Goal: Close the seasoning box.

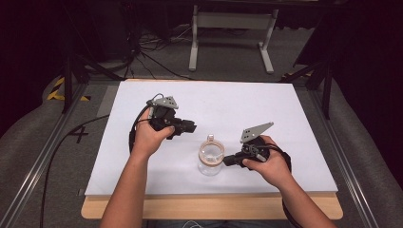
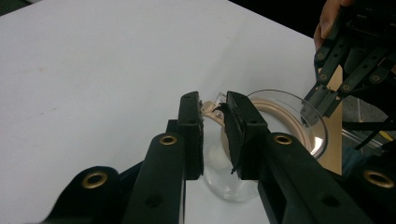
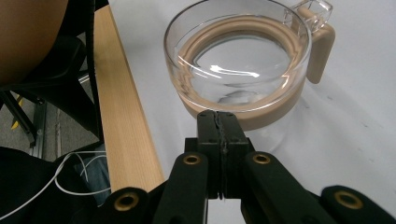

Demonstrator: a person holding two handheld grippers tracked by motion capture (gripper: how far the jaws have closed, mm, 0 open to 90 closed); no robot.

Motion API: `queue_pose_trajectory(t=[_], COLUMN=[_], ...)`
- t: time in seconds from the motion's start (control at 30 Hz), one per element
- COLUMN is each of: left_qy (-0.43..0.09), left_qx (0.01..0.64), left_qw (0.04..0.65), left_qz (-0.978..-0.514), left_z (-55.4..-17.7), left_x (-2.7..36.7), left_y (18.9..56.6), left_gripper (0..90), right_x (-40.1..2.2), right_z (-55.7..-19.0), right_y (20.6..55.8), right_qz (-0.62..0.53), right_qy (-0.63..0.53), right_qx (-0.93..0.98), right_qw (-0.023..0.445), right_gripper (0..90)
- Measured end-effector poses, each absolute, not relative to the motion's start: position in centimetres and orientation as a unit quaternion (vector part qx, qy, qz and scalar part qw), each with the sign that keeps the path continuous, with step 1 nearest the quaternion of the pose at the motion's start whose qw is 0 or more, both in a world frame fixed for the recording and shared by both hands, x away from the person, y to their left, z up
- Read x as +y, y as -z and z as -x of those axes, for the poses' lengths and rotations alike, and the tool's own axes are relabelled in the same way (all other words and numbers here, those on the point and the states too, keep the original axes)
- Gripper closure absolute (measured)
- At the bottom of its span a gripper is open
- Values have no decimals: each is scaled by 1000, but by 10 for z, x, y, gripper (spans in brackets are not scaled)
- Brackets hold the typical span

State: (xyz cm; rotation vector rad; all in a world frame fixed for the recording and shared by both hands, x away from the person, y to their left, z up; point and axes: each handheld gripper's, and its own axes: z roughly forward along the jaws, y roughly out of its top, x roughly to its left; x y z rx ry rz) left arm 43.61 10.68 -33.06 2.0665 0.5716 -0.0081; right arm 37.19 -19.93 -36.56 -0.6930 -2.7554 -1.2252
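A clear glass jar point(image 1: 210, 159) with a beige ring round its top and a beige tab on its far side stands on the white board point(image 1: 228, 99), near the front. My left gripper point(image 1: 191, 126) hovers to the jar's upper left and apart from it. In the left gripper view the left gripper point(image 2: 212, 100) has its jaws a little apart with nothing between them, and the jar point(image 2: 285, 116) lies beyond. My right gripper point(image 1: 226, 160) is at the jar's right side. In the right gripper view the right gripper point(image 3: 222, 119) is shut, its tips right against the beige band of the jar point(image 3: 238, 60).
The board lies on a wooden table whose front edge point(image 1: 214, 206) sticks out below it. A white metal stand point(image 1: 233, 21) and dark cables sit on the floor behind. A thin white cable point(image 3: 70, 182) hangs below the table edge.
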Motion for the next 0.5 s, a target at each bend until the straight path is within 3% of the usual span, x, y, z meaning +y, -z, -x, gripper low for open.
queue_pose_trajectory(t=[0.5], left_qy=[2], left_qx=[237], left_qw=[477], left_qz=[-846], left_z=[-436], left_x=[109], left_y=[331], left_gripper=[744], right_x=[-205], right_z=[-370], right_y=[364], right_qz=[228], right_qy=[396], right_qx=[-889], right_qw=[17], right_gripper=[899])
